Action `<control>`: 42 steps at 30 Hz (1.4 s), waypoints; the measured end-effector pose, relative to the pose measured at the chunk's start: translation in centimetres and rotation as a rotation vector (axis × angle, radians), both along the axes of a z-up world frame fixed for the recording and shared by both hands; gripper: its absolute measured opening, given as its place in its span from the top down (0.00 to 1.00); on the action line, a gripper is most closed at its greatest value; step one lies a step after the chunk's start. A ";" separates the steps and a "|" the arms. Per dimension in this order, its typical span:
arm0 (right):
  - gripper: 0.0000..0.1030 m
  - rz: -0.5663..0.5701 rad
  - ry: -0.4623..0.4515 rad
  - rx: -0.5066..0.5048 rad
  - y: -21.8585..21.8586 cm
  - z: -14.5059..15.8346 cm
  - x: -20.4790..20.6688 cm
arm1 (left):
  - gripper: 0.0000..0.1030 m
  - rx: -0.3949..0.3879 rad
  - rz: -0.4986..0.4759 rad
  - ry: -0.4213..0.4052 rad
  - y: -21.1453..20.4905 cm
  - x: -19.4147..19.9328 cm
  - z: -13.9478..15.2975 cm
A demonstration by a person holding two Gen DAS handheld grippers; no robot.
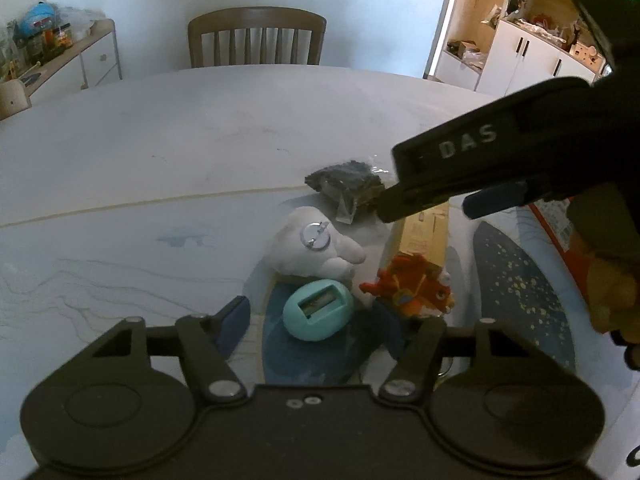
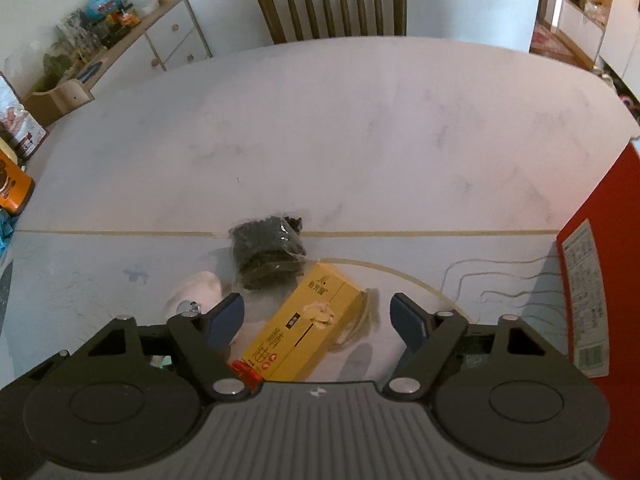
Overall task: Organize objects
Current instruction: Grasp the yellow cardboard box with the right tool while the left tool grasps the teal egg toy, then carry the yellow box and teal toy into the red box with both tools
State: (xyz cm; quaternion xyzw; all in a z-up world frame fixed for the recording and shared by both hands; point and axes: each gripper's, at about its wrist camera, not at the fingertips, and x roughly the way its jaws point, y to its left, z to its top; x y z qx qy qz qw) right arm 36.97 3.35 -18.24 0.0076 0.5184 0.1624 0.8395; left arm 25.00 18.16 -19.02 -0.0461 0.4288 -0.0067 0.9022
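Both grippers open, hovering over a cluster of loose items at the near edge of the table (image 2: 320, 128).

Right gripper (image 2: 318, 314): jaws wide, nothing held, yellow box (image 2: 308, 328) lying flat and angled between them, so likely lined up to grab the box across its narrow side. Left gripper (image 1: 320, 320): jaws also spread and empty, teal egg-shaped case (image 1: 318, 310) and orange plush (image 1: 412, 290) between its fingers, white plush (image 1: 316, 246) just beyond. Dark bag (image 2: 268, 254) sits farthest, touching the box's far end. Red carton (image 2: 600, 280) stands at the right edge. Nothing sorted yet, items bunched on the patterned mat (image 1: 516, 276).
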 end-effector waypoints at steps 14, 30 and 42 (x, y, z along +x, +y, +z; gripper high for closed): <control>0.49 -0.003 0.051 -0.018 0.7 -0.9 0.2 | 0.54 0.012 -0.014 -0.005 -0.1 0.4 0.1; 0.72 -0.028 0.045 0.035 -1.7 0.1 -1.3 | 0.65 0.006 -0.007 0.006 -0.4 -0.9 0.6; 0.71 -0.011 0.012 0.066 -4.3 4.0 -4.7 | 0.65 -0.018 0.019 -0.010 -0.4 -2.9 3.9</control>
